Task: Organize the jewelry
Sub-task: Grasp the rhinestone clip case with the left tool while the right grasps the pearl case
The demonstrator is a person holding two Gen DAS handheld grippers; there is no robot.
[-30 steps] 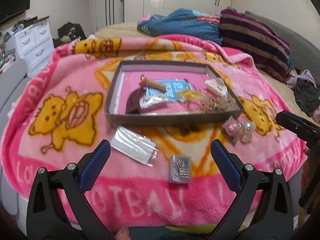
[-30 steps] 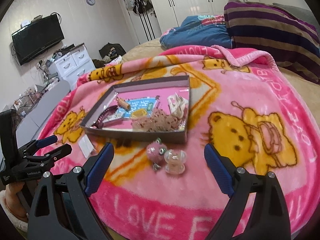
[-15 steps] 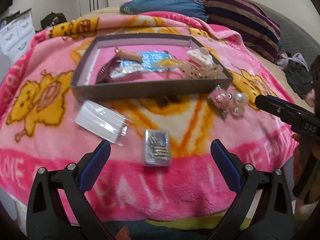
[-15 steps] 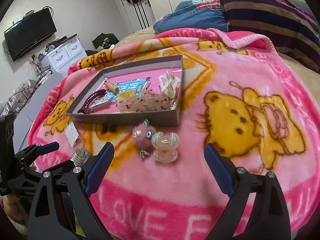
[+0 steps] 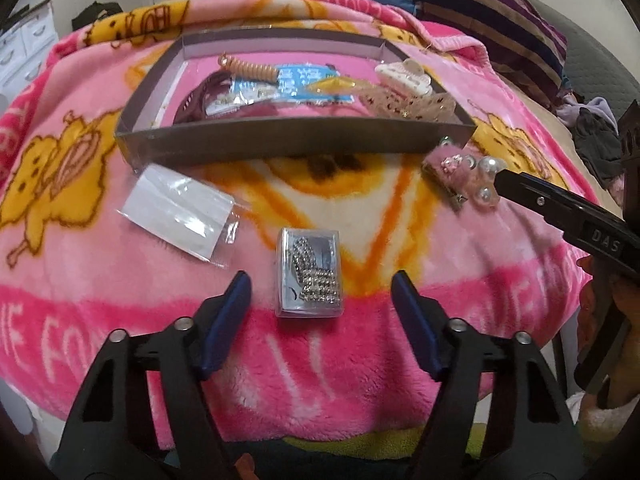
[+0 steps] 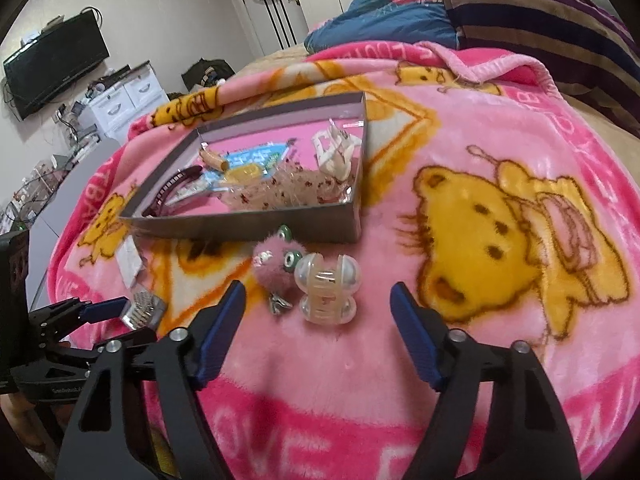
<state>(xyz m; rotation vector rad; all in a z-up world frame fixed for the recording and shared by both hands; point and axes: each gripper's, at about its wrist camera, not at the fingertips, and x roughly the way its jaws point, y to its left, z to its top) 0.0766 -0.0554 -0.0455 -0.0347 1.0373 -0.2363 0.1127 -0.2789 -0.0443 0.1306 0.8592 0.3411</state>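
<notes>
A grey tray (image 5: 288, 142) (image 6: 248, 226) on the pink blanket holds hair clips, a spiral hair tie and a blue packet. In front of it lie a small clear packet of rhinestone clips (image 5: 310, 274) (image 6: 142, 312), a flat clear bag (image 5: 178, 210), a fuzzy pink clip (image 5: 450, 174) (image 6: 276, 266) and a pearly claw clip (image 6: 326, 288) (image 5: 486, 184). My left gripper (image 5: 322, 280) hovers just short of the rhinestone packet, jaws closing, pads clear of it. My right gripper (image 6: 316, 294) hovers just short of the pearly claw clip, jaws closing, nothing gripped.
A striped pillow (image 6: 552, 28) and a blue quilt (image 6: 384, 12) lie at the bed's far end. White drawers (image 6: 128, 96) and a wall TV (image 6: 56, 64) stand to the left. The bed's near edge is just below both grippers.
Both grippers have come down and closer to the blanket, and both pairs of jaws have narrowed. The rhinestone packet and the claw clip now sit near the fingertips.
</notes>
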